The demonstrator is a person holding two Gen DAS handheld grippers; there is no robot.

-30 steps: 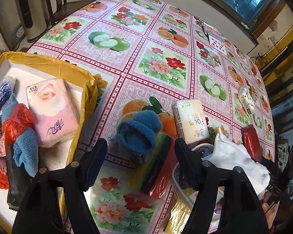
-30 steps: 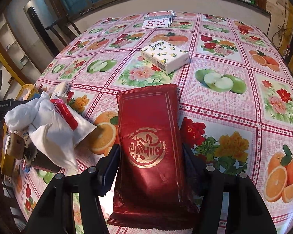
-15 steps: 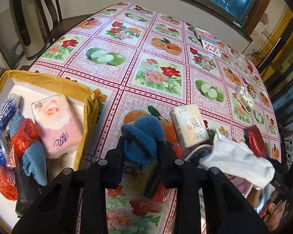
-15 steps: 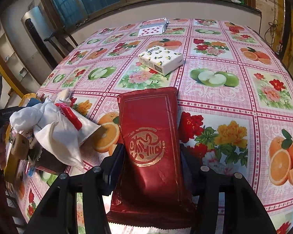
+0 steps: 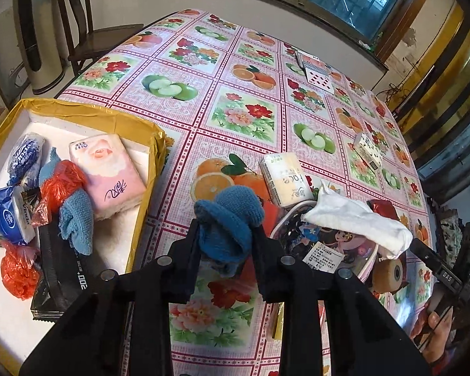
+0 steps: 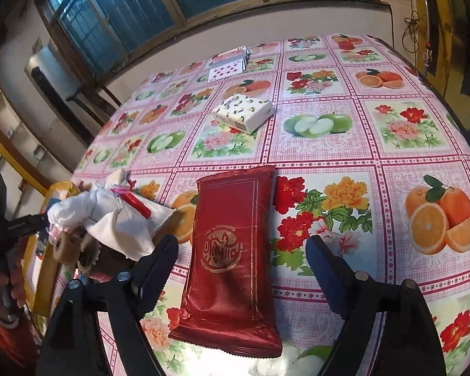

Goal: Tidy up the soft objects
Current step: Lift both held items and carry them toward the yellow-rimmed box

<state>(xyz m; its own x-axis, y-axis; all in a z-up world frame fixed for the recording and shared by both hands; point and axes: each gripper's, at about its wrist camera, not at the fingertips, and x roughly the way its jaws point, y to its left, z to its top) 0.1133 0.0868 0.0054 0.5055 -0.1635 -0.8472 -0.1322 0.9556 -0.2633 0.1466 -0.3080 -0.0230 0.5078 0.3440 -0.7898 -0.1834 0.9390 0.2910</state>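
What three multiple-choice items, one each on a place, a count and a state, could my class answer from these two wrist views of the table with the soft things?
1. Where does the pink tissue pack lie?
A. In the gold-edged box
B. On the playing cards
C. In the white basin

2. How many blue knitted cloths show in the left wrist view?
A. One
B. Two
C. Four

3. How does the right hand-held gripper stand to the red packet?
A. Shut on it
B. Open, a finger on either side
C. Far off, over the cards

Answers:
1 A, the pack rests on the box's white floor beside the red bags.
2 B, one blue cloth is clamped in the left hand-held gripper, another lies in the box.
3 B, a gap shows between each finger and the packet, which lies flat on the tablecloth.
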